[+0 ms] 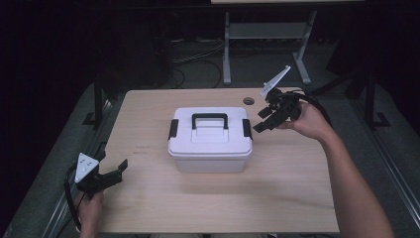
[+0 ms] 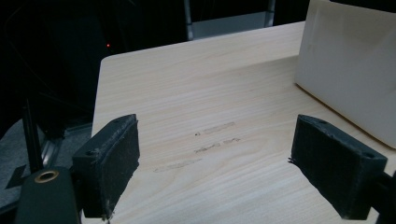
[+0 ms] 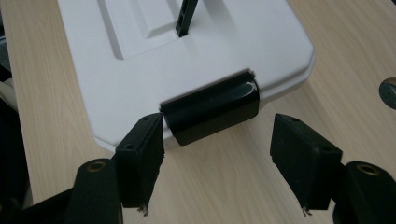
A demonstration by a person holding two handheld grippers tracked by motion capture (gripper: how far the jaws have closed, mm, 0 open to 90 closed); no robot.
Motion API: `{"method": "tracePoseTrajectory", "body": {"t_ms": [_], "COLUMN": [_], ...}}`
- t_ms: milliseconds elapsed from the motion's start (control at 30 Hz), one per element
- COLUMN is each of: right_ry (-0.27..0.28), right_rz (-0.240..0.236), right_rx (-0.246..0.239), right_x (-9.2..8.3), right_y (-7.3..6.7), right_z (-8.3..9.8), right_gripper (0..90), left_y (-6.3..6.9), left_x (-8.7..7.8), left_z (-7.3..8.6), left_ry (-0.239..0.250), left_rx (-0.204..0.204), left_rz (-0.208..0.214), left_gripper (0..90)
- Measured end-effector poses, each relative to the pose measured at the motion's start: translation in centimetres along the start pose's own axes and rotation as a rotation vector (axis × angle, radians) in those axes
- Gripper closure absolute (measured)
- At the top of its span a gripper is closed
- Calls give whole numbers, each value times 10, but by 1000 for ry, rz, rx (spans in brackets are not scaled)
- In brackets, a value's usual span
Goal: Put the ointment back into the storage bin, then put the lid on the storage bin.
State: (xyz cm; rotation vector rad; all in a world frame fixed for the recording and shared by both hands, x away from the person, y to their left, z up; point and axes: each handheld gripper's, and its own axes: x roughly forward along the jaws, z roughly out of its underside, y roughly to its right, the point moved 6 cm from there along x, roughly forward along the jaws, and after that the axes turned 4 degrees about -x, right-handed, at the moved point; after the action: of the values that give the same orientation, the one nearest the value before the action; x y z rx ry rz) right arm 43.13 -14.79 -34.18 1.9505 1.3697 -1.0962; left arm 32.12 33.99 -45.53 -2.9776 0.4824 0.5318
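A white lidded storage box [image 1: 210, 140] with a black handle [image 1: 210, 119] and a black latch on each side stands in the middle of the wooden table [image 1: 297, 188]. My right gripper [image 1: 263, 120] hovers open just right of the box, pointing at its right latch [image 1: 246, 128]. In the right gripper view that latch [image 3: 212, 107] sits closed against the lid, just ahead of the spread jaws of my right gripper [image 3: 219, 158]. My left gripper [image 1: 113, 170] rests open near the table's front left corner, well away from the box. The left gripper [image 2: 215, 172] frames bare wood, with the box side [image 2: 350, 70] at the right.
A round cable hole [image 1: 248, 101] lies in the table behind the box. Beyond the table stands a metal desk frame [image 1: 227, 49] with cables on the dark floor. Faint scuff marks [image 2: 210, 144] show on the wood ahead of the left jaws.
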Motion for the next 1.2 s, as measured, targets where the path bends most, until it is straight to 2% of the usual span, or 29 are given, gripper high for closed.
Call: {"method": "tracePoseTrajectory", "body": {"t_ms": [767, 1200], "right_ry": [-11, -18], "right_rz": [6, 5], "right_rx": [40, 56], "right_x": [3, 5], "right_y": [-2, -8], "right_z": [25, 40], "right_gripper": [333, 322], "left_y": [2, 5], "left_x": [0, 0], "left_z": [-1, -1], "left_ry": [-1, -1], "left_rx": [9, 11], "left_rz": [1, 5], "left_gripper": [147, 147]}}
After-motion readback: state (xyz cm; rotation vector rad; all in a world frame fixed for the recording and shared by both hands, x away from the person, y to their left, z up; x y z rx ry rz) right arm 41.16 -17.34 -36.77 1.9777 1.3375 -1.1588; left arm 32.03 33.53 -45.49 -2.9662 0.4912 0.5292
